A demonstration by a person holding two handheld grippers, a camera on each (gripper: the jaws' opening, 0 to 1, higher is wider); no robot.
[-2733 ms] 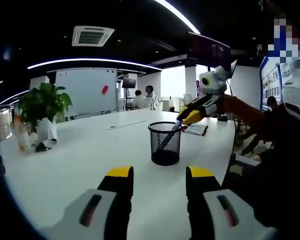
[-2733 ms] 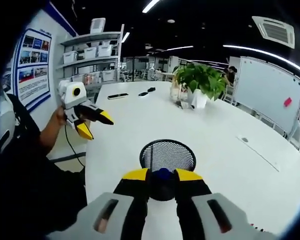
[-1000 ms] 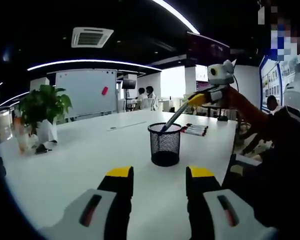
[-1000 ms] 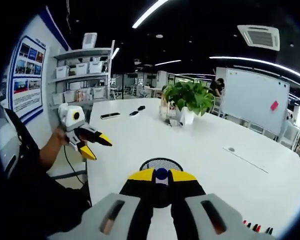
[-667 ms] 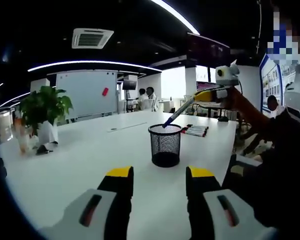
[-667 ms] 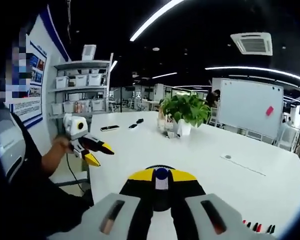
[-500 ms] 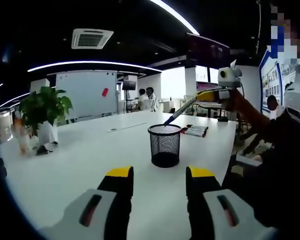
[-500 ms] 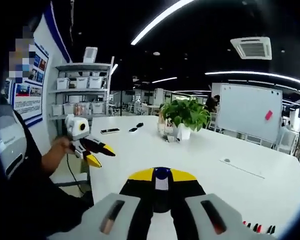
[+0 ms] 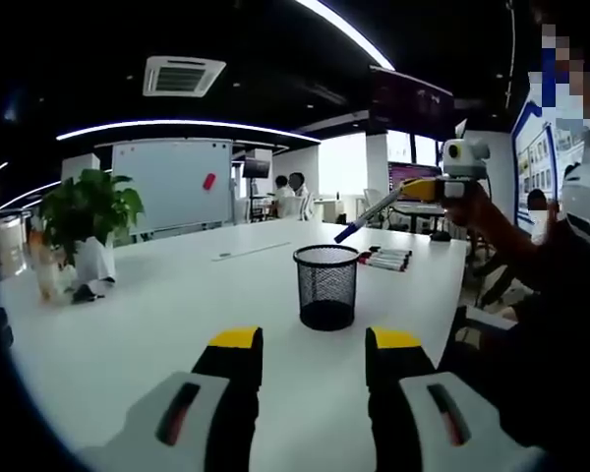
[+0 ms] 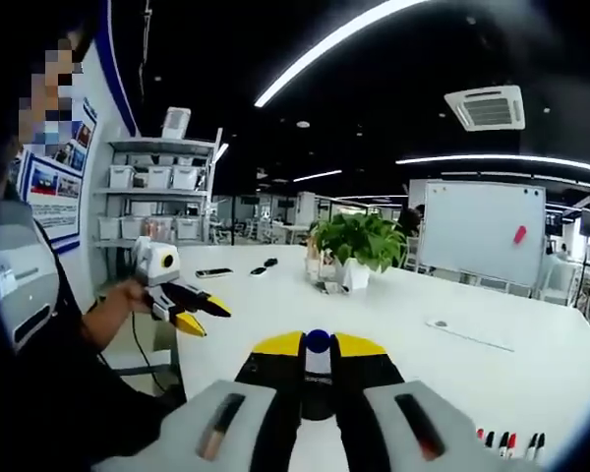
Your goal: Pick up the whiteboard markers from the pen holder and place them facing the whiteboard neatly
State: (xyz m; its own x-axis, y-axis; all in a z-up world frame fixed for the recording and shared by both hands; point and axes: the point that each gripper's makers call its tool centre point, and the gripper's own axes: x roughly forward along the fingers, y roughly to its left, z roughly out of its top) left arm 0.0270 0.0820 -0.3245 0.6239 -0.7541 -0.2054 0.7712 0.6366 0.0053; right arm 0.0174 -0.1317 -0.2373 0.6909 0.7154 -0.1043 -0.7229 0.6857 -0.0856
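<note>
Take the black mesh pen holder [image 9: 325, 286] on the white table [image 9: 157, 324] as your landmark. In the left gripper view, your right gripper [image 9: 425, 188] hangs above and beyond the holder, its yellow jaws clamped on a blue-capped whiteboard marker [image 9: 367, 213] whose capped end slants down toward the holder's rim but is clear of it. Just beyond the holder, a row of markers [image 9: 382, 260] lies flat on the table. Your left gripper [image 9: 305, 341] sits on the near side of the holder with its jaws apart and nothing between them.

The right gripper view gives you the clamp itself: the yellow tips meet around the marker's blue end [image 10: 318, 341]. It also shows your left gripper from the side, off by the table edge, jaws spread. The whiteboard [image 10: 480, 227] stands past the far end of the table, with the potted plant [image 10: 359, 246] before it.
</note>
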